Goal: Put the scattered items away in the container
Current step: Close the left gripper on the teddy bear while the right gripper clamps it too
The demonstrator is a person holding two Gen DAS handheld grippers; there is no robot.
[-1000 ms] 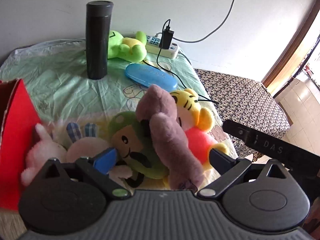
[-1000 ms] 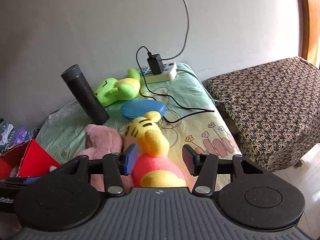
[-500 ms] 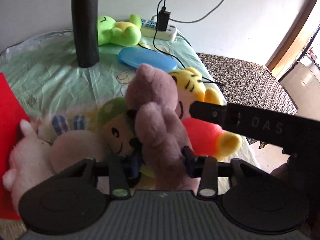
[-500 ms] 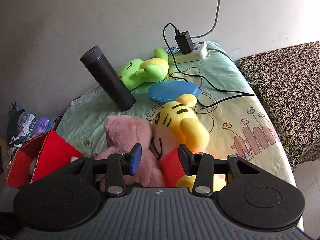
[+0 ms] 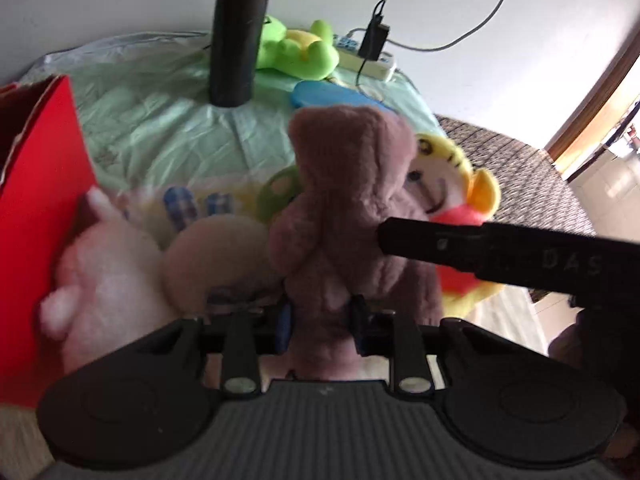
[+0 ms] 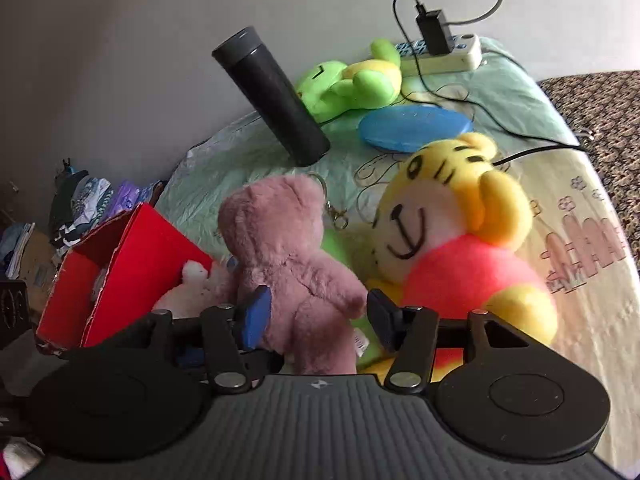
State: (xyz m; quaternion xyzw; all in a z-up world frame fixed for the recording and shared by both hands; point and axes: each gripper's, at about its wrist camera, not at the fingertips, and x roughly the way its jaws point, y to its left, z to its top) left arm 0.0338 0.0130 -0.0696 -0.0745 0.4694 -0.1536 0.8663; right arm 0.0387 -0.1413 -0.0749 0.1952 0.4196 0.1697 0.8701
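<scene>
trouble could come from the pinch: the left claw (image 5: 320, 322) is clamped low on the fluffy mauve plush bear (image 5: 352, 200), mid-bench beside the red cardboard box (image 5: 36, 216), so soft fur may slip. right claw (image 6: 318, 318) is opening, straddling the bear without pressing.

Five plush toys crowd ahead of the grippers: pink bear (image 6: 296, 256), tiger (image 6: 452, 232), green frog (image 6: 352, 80), white bunny (image 5: 108, 276), green-capped doll (image 5: 278, 192); one red box (image 6: 120, 264), one flask (image 6: 272, 96).

Upright mauve plush bear (image 5: 344, 208) beside red box (image 5: 36, 184)
</scene>
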